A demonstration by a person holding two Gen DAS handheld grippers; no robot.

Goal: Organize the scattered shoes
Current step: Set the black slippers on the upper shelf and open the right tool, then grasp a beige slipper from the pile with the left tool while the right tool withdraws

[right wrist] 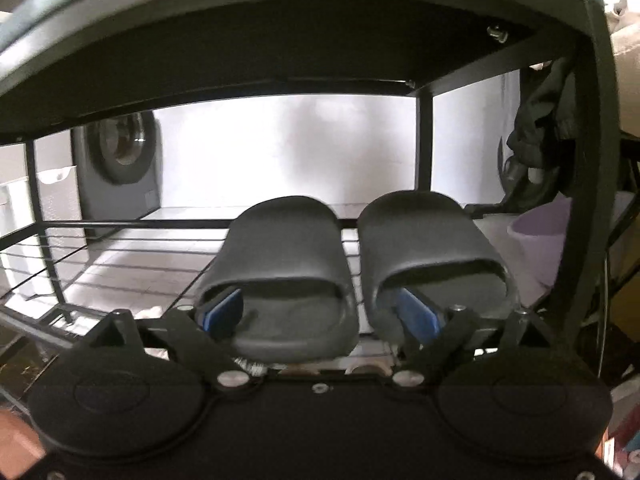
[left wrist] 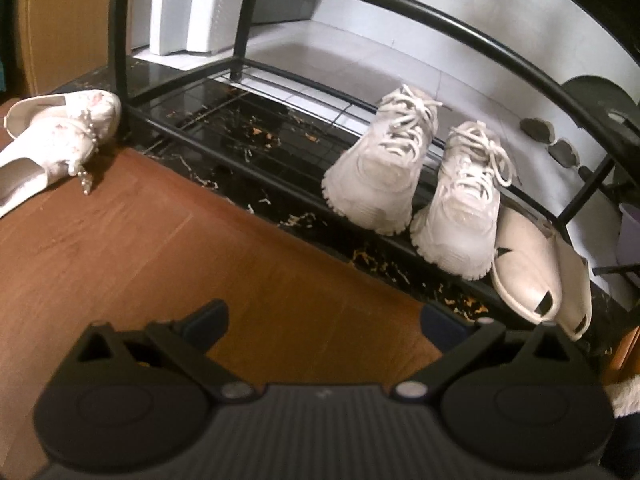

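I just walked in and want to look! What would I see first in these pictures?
First, two white lace-up sneakers standing side by side on the bottom tier of the black shoe rack, with pale slippers beside them. In the other view, two dark slides sit on a wire shelf, and the right gripper has one blue-padded finger inside each. A flowery white shoe lies on the floor left of the rack.

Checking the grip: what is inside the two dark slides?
One blue gripper pad sits inside each of the dark slides: left, right. Straps cover the toe ends.
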